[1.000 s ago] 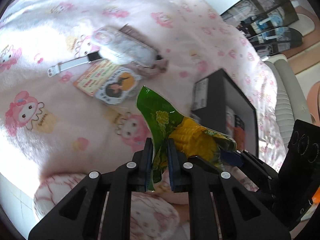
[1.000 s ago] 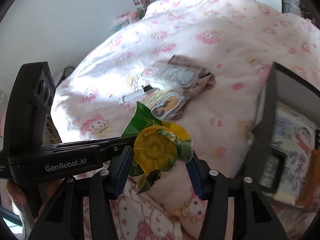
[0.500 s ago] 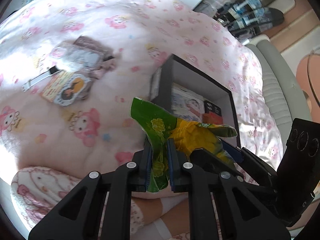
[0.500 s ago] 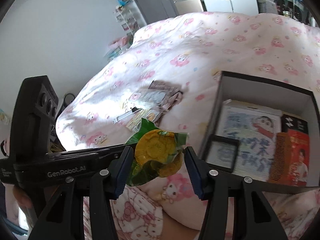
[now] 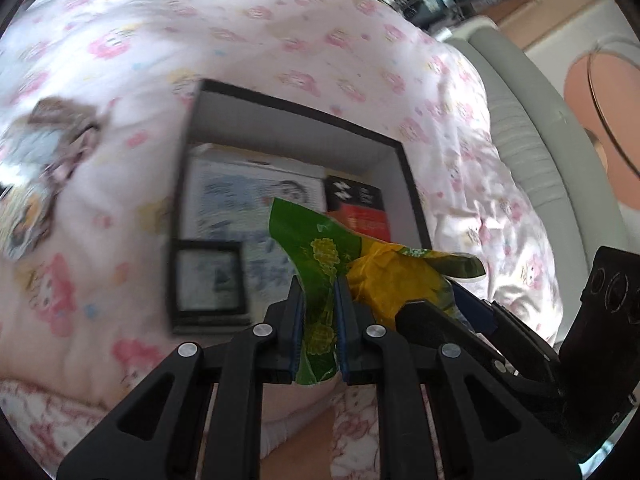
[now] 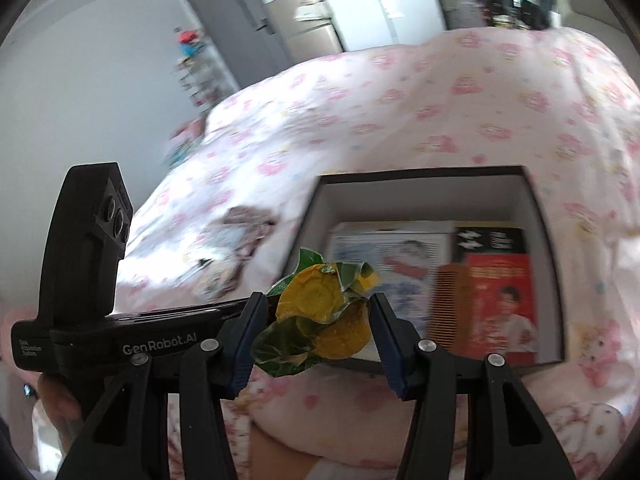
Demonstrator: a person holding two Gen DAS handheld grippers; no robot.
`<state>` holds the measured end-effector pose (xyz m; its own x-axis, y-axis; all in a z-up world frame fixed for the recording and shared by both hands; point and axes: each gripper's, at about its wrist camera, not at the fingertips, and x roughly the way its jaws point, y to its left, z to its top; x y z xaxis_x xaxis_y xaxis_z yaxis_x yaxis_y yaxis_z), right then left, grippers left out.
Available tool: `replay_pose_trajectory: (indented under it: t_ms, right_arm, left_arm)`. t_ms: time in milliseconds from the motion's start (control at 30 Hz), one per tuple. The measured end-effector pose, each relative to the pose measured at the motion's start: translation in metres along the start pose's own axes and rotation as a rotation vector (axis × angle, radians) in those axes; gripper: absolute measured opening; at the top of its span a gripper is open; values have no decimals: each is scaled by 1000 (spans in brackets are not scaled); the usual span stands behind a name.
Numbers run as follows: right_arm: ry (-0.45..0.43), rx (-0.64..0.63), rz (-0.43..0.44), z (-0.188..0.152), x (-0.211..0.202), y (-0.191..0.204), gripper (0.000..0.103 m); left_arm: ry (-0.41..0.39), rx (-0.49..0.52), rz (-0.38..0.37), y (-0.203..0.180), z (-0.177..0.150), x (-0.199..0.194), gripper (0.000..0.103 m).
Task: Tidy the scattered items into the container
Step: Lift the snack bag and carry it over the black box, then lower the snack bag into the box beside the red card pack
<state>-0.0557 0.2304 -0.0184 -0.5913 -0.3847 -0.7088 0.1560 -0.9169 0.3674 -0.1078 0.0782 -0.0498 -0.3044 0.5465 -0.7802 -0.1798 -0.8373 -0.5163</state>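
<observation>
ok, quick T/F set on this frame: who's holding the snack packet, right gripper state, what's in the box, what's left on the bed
1. The left gripper is shut on the green and yellow snack packet. True.
2. The right gripper is clamped tight on the packet. False: it is open, its fingers standing either side of the packet's yellow bulge.
3. The black box is empty. False: it holds a cartoon-printed pack, a red and black carton and an orange comb, among others.
4. A cluster of items lies on the blanket outside the box. True.
5. The box's lid is on. False: it is open-topped, contents visible.
</observation>
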Motion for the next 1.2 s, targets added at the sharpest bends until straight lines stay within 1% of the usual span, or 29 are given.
replay_pose_trajectory:
  t_ms: [100, 233, 300, 400, 567, 667, 833, 933, 1033, 1067, 1133, 1200]
  right_arm:
    - [6, 58, -14, 1, 1, -29, 49]
    - [1, 90, -29, 9, 8, -58, 49]
    - [15, 90, -20, 21, 20, -72, 49]
    - [39, 74, -23, 45, 39, -89, 49]
    - [59, 73, -18, 72, 68, -112, 49]
    - [71, 91, -30, 74, 84, -125, 48]
    - [114, 103, -64, 64, 100, -140, 48]
    - [122, 114, -90, 62, 106, -148, 48]
    - [125, 138, -105, 62, 108, -156, 47]
    - [120, 145, -115, 63, 108, -157, 47]
    - [96, 172, -125, 62, 100, -162, 47]
    - [59, 204, -102, 61, 87, -169, 47]
  left_arm:
    - [30, 24, -3, -14, 9, 24, 11]
    - [56, 43, 0, -24, 27, 51, 11]
    - [59, 39, 8, -25, 41, 66, 11]
    - [68, 14, -5, -22, 65, 87, 12]
    - [77, -13, 15, -14, 96, 118, 12]
    - [105, -23, 23, -9, 100, 137, 12]
    - [154, -21, 54, -5, 101, 167, 12]
    - [157, -22, 67, -6, 103, 176, 12]
    - [157, -14, 101, -6, 104, 181, 15]
    - [151, -17, 95, -6, 104, 179, 15]
    - [124, -31, 90, -3, 105, 169, 15]
    - [82, -27, 87, -4, 106, 155, 15]
